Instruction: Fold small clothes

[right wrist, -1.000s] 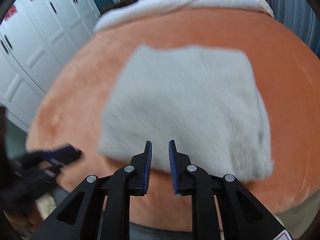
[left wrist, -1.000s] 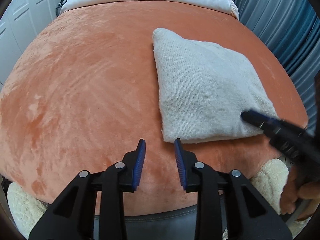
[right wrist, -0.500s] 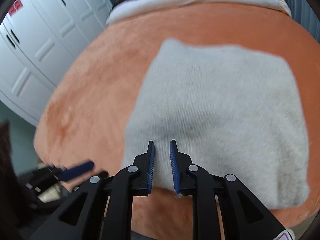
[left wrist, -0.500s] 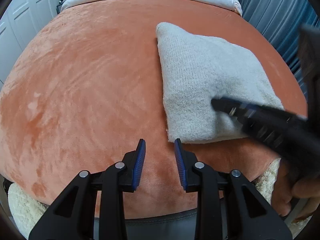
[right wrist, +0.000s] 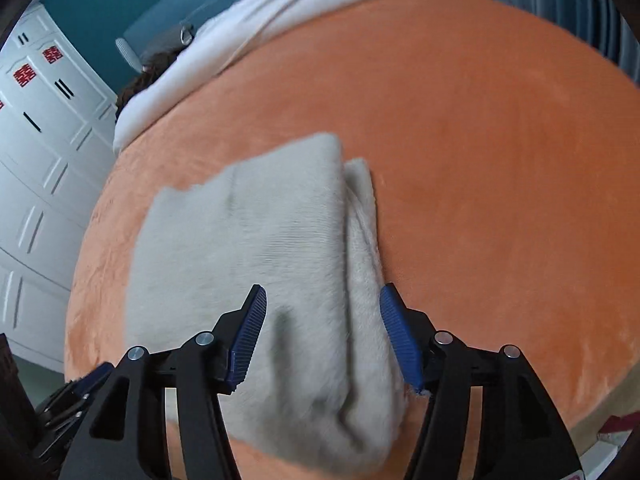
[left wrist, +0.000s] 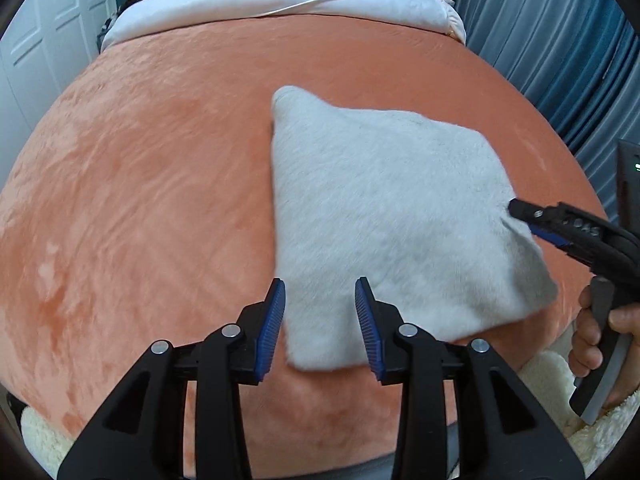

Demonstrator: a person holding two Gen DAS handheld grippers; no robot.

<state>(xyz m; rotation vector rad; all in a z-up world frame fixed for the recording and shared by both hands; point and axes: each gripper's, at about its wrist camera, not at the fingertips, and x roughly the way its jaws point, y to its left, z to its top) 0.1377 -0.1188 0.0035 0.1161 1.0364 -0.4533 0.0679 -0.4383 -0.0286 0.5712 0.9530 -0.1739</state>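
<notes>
An orange blanket (left wrist: 140,200) is covering the bed. The left gripper (left wrist: 320,320) is widening, spread over the folded grey cloth's (left wrist: 384,208) 7 o'clock corner. The right gripper (right wrist: 322,334) is widening too, straddling its 4 o'clock edge unpinched.
</notes>
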